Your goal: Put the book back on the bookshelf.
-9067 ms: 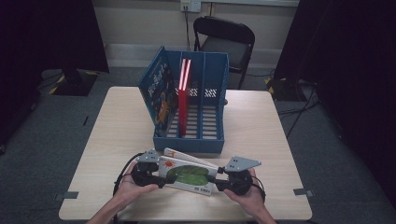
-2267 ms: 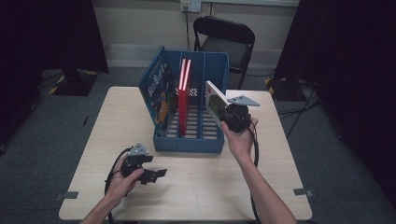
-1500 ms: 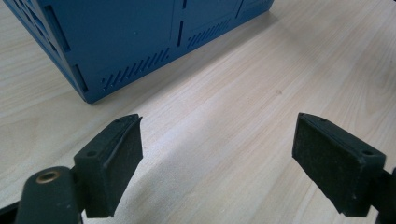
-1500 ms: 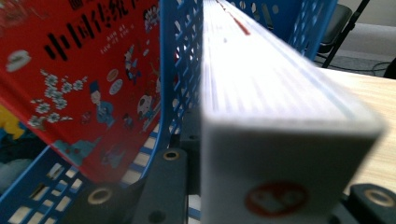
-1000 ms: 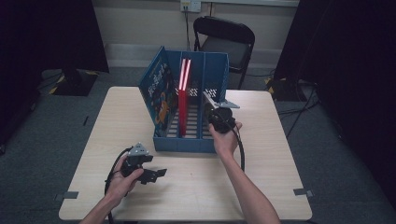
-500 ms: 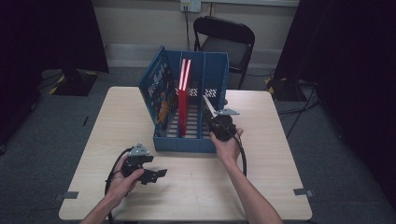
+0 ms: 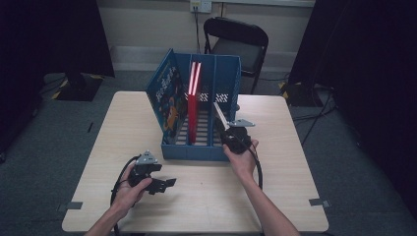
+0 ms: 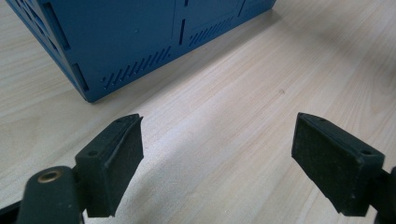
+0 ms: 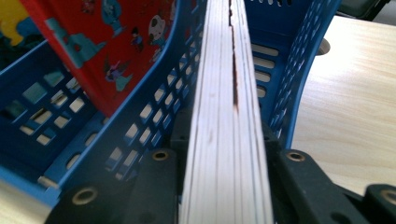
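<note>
A red book already stands in the middle slot of the blue slatted plastic file rack, its divider wall just beside the incoming thin book. The right gripper clamps that book by its pale page edges, tilted over the rightmost slot, lower than half a second ago. The left gripper rests wide open, empty, on the light wooden table.

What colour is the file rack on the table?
Blue; the file rack shows best in the high view.
</note>
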The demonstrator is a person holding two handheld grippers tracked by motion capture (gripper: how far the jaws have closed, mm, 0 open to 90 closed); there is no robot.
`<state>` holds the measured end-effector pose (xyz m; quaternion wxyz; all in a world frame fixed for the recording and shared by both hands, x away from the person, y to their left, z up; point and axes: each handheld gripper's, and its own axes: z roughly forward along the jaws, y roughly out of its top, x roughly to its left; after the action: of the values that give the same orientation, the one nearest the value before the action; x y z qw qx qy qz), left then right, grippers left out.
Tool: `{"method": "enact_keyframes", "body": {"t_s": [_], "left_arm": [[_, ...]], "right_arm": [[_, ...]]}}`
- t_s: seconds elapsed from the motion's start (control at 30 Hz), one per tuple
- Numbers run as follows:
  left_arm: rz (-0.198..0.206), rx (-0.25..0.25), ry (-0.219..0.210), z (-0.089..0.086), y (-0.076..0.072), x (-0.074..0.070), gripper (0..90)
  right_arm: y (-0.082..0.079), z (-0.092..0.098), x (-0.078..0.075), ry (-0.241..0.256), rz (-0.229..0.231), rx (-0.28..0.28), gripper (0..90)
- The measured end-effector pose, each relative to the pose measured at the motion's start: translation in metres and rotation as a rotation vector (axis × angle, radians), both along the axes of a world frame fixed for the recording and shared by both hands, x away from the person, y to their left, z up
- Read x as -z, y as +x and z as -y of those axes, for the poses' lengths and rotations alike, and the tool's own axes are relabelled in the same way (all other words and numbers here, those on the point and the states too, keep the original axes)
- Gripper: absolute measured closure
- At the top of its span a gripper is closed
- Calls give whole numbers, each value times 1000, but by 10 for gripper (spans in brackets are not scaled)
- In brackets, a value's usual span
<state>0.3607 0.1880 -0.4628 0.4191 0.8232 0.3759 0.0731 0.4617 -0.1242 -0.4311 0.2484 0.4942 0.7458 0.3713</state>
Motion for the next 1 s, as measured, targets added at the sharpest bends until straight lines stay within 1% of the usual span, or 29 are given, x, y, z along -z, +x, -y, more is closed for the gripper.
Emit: {"method": "enact_keyframes", "body": {"t_s": [0.03, 0.13, 0.17, 0.37, 0.43, 0.57, 0.77, 1.0], "left_arm": [[1, 2, 0, 0, 0, 0, 164], [-1, 1, 3, 0, 0, 0, 164], [-1, 0, 2, 1, 0, 0, 164], [-5, 2, 2, 2, 0, 0, 164], [-6, 3, 8, 2, 0, 0, 164], [-4, 5, 7, 3, 0, 0, 164], [-2, 0, 8, 3, 1, 1, 164], [-3, 3, 12, 3, 1, 1, 164]], "right_arm": [[-2, 1, -1, -5, 5, -4, 702], [-8, 5, -3, 12, 12, -11, 702], [-10, 6, -3, 8, 17, -13, 701], [-22, 12, -4, 28, 31, -19, 699], [-24, 11, -4, 16, 34, -17, 711], [-23, 8, -4, 0, 44, -2, 732], [-15, 6, -4, 19, 41, 27, 744], [-7, -2, -5, 24, 34, 51, 739]]}}
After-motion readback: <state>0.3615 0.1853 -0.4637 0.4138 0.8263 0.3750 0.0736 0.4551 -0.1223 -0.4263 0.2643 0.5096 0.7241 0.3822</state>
